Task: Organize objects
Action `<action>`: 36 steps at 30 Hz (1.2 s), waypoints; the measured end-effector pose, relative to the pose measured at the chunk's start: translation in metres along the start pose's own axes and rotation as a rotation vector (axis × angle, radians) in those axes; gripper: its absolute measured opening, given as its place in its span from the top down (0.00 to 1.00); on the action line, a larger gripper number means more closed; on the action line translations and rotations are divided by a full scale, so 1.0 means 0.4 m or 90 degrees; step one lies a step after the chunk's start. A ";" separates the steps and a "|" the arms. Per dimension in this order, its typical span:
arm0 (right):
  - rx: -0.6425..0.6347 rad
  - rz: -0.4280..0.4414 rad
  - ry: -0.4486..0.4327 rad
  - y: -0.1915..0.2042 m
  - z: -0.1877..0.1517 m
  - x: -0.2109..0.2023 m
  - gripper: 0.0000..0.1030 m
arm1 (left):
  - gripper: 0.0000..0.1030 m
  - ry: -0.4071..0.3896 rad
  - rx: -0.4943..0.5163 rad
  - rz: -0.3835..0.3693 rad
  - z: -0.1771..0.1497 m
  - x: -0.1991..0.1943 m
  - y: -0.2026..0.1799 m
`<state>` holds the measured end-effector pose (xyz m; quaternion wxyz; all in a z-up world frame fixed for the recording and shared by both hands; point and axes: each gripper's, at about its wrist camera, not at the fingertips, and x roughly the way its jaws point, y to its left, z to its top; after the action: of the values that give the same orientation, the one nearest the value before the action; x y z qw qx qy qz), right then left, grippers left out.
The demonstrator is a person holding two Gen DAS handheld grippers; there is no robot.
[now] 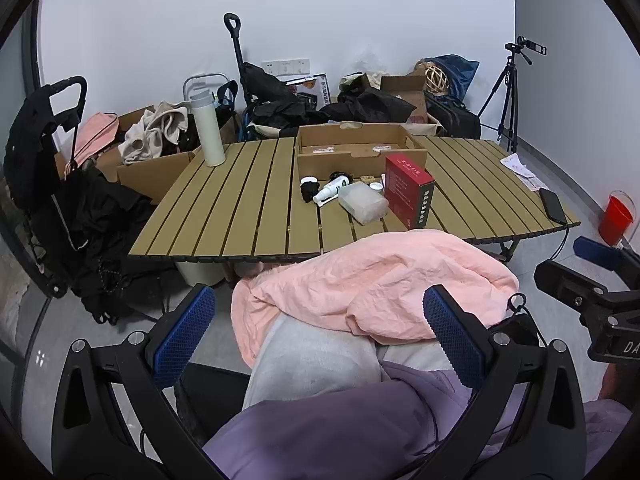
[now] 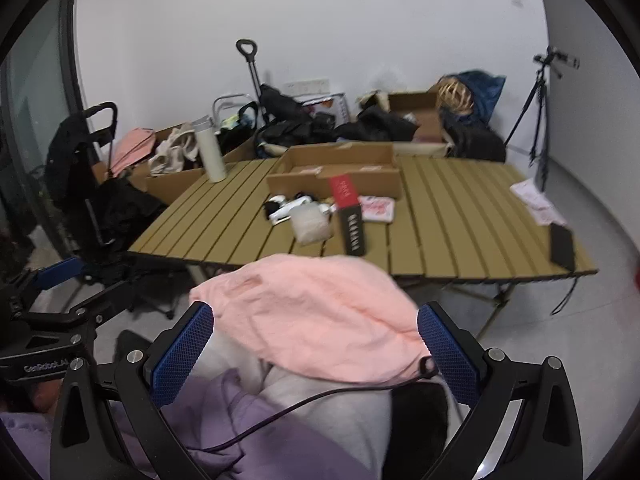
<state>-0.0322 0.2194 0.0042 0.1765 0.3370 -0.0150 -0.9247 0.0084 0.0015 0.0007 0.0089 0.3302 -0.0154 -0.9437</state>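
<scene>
A slatted olive table [image 1: 248, 200] [image 2: 460, 216] holds an open cardboard box [image 1: 360, 148] [image 2: 340, 168], a red box [image 1: 408, 192] [image 2: 346, 208], a frosted plastic case [image 1: 362, 202] [image 2: 310, 222], a white spray bottle [image 1: 330, 192] [image 2: 286, 208] and small black items. A tall white flask [image 1: 207, 130] [image 2: 210, 150] stands at the far left. My left gripper [image 1: 320, 328] is open and empty above a pink cloth [image 1: 372, 276] [image 2: 316, 316] on the person's lap. My right gripper [image 2: 316, 352] is open and empty there too.
A black phone [image 1: 553, 205] [image 2: 562, 246] and papers [image 1: 520, 170] [image 2: 538, 200] lie at the table's right end. Boxes of clothes, carts and bags crowd the floor behind and left. A tripod [image 1: 506, 96] [image 2: 538, 116] stands at the right wall. A red bucket [image 1: 616, 218] sits on the floor.
</scene>
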 end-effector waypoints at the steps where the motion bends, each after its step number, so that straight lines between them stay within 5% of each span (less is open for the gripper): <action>1: 0.001 0.004 0.001 -0.001 -0.002 0.001 0.00 | 0.00 0.000 0.000 0.000 0.001 0.000 0.000; 36: -0.007 -0.034 0.008 0.001 -0.003 0.007 0.00 | 0.00 0.003 -0.009 0.009 -0.001 0.002 0.010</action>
<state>-0.0332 0.2183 0.0016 0.1535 0.3423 0.0003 -0.9270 0.0082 -0.0027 0.0000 0.0178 0.3325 -0.0110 -0.9429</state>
